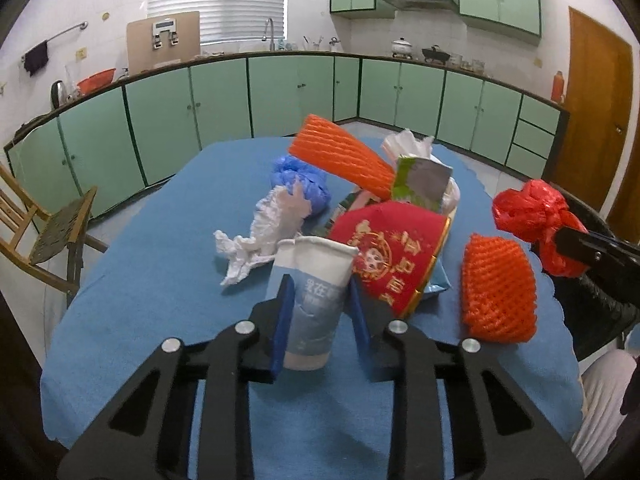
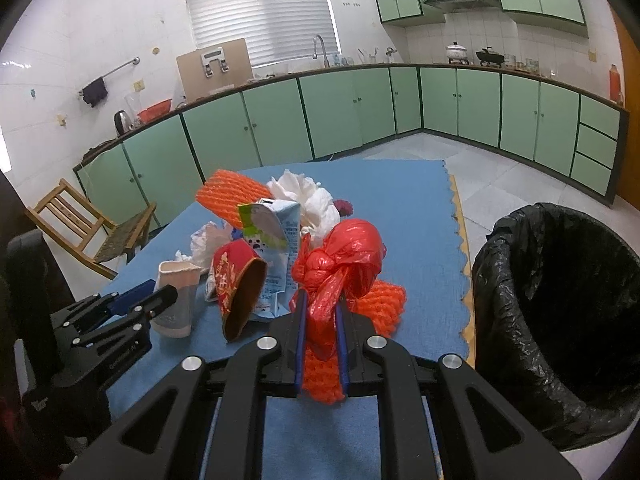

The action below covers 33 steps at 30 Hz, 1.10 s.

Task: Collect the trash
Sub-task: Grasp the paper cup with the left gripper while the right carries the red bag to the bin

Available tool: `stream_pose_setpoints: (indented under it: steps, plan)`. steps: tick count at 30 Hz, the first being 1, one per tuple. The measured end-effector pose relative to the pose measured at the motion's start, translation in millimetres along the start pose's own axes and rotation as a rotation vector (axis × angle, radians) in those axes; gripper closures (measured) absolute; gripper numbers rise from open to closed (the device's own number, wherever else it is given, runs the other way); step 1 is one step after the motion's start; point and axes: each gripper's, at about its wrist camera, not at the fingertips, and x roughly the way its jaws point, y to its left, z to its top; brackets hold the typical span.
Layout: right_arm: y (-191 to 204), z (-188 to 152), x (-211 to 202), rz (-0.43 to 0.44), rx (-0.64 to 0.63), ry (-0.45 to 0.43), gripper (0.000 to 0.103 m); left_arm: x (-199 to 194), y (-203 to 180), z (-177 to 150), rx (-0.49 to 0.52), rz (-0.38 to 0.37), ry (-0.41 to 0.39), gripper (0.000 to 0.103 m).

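Note:
A pile of trash lies on the blue table (image 1: 160,280). My left gripper (image 1: 320,300) is open with its jaws on either side of an upright white and blue paper cup (image 1: 314,292); it also shows in the right wrist view (image 2: 178,300). My right gripper (image 2: 322,320) is shut on a knotted red plastic bag (image 2: 340,264), held above the table; the bag also shows in the left wrist view (image 1: 532,216). A black-lined trash bin (image 2: 560,320) stands to the right of the table.
The pile holds a red paper cup (image 1: 384,256), two orange foam nets (image 1: 498,292) (image 1: 340,156), a blue bag (image 1: 298,180), crumpled white tissue (image 1: 264,236) and a milk carton (image 2: 276,248). A wooden chair (image 1: 44,232) stands left of the table. Green cabinets line the walls.

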Motion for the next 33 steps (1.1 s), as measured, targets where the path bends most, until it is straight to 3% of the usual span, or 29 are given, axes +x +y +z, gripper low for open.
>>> stream_pose_setpoints:
  steps: [8,16,24,33]
  plan:
    - [-4,12,-19,0.008,0.012,-0.046,0.090,-39,-4,32,-0.013,-0.049,-0.110,0.086]
    - [-34,32,-54,-0.024,0.069,-0.117,0.090,-60,-48,61,0.017,-0.207,-0.168,0.088]
    - [-86,37,-82,-0.157,0.104,-0.157,0.090,-47,-129,87,0.090,-0.387,-0.213,0.089]
    - [-175,22,-94,-0.327,0.194,-0.136,0.090,7,-244,91,0.153,-0.565,-0.155,0.089]
